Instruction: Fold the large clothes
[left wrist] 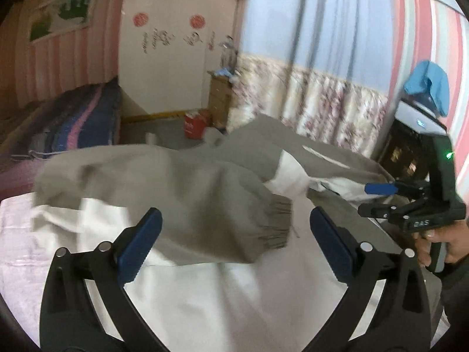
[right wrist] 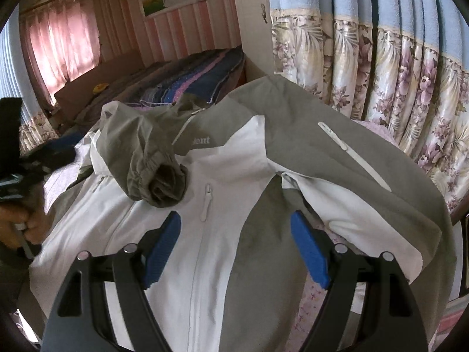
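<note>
The left gripper (left wrist: 234, 234) is spread wide over the grey-and-white jacket (right wrist: 222, 205), nothing pinched; the right gripper (right wrist: 234, 246) is likewise held apart above the jacket's front. The jacket is laid across the bed (left wrist: 17, 234), one grey sleeve (right wrist: 152, 161) folded over its chest. Beyond, a striped blanket (right wrist: 202, 73) is seen, then floral curtains (right wrist: 381, 73) and a red container (left wrist: 195, 124) on the floor.

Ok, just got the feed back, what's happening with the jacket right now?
A person is folding a grey and white jacket laid out flat. One sleeve is already folded across the chest, its cuff resting there. The left claw is open over that sleeve, gripping nothing. The right claw hovers open over the jacket's front, also empty.
</note>
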Tool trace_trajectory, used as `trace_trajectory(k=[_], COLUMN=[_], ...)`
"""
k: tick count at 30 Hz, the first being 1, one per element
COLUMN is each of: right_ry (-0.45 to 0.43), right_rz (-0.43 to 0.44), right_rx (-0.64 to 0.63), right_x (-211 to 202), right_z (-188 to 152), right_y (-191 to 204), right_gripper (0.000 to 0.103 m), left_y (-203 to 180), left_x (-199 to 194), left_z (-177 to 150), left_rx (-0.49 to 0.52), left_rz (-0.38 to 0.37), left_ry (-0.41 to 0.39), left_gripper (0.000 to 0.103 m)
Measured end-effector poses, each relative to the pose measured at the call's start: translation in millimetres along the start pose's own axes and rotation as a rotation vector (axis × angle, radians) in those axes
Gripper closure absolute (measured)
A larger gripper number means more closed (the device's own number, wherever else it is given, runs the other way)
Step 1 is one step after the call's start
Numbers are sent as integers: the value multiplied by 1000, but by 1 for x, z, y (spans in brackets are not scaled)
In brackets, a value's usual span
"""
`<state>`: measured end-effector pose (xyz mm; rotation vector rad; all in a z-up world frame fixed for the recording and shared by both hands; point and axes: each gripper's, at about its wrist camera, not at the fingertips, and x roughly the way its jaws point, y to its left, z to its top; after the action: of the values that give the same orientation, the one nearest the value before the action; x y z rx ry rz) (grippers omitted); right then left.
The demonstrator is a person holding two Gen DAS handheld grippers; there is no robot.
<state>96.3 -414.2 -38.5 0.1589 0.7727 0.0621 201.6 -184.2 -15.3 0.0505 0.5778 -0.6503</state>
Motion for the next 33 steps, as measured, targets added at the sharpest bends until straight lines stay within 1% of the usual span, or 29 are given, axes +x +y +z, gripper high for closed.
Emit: trace_trajectory(k=[2, 3, 4, 5, 7, 9, 10, 11, 12, 13, 14, 15, 16, 17, 18, 19, 21, 22, 24, 26, 27, 29, 30, 33], right_ry=[-2, 2, 11, 16, 37, 68, 74, 85, 98, 100, 91, 80, 71, 63, 41, -2, -87, -121, -126, -105, -93, -69, -66, -47], right_rz=[20, 37, 69, 101, 157, 143, 151, 165, 176, 190, 206, 221, 242, 246, 225, 179, 102, 49, -26, -60, -74, -73, -66, -31], right_rx=[-4, -3, -1, -6, -43, -86, -91, -92, -89, -84, -79, -73, -68, -65, -61, -53, 4, 49, 71, 90, 86, 81, 88, 84], right_x=[5, 8, 14, 20, 37, 59, 67, 75, 84, 92, 97, 101, 105, 108, 107, 102, 89, 84, 86, 93, 96, 104, 106, 112], right_z=[5, 8, 11, 14, 17, 20, 20, 21, 22, 23, 25, 27, 30, 34, 38, 46, 63, 73, 85, 89, 89, 84, 81, 68], right_y=[6, 9, 15, 21, 41, 58, 64, 68, 71, 74, 76, 77, 78, 77, 75, 67, 43, 23, 0, -19, -24, -27, -27, -24], right_gripper=[24, 23, 22, 22, 22, 23, 25, 29, 42, 51, 53, 59, 77, 89, 92, 94, 95, 94, 94, 93, 92, 90, 90, 90], left_y=[22, 40, 51, 69, 94, 125, 141, 156, 168, 180, 190, 200, 208, 213, 218, 221, 225, 225, 227, 229, 229, 224, 222, 220], left_x=[-8, -12, -11, -11, -7, -2, 1, 4, 6, 8, 10, 12, 12, 15, 20, 24, 31, 36, 48, 63, 73, 85, 90, 99], left_z=[2, 0, -1, -3, -6, -11, -15, -19, -21, -24, -27, -30, -33, -34, -35, -36, -35, -33, -29, -25, -24, -27, -29, -36], left_rx=[-22, -42, -56, -82, -116, -152, -172, -193, -209, -227, -243, -257, -271, -282, -289, -290, -274, -267, -255, -247, -232, -201, -192, -207], left_rz=[51, 99, 126, 175, 230, 305, 339, 366, 387, 403, 409, 416, 429, 439, 438, 437, 454, 456, 445, 435, 439, 443, 454, 443], left_ry=[-16, -22, -21, -17, -13, 9, 23, 43, 59, 70, 80, 97, 108, 115, 127, 141, 157, 161, 183, 212, 233, 274, 279, 287], left_gripper=[3, 3, 3, 3, 3, 3, 3, 3, 3, 3, 3, 3, 3, 3, 3, 3, 3, 3, 3, 3, 3, 3, 3, 3])
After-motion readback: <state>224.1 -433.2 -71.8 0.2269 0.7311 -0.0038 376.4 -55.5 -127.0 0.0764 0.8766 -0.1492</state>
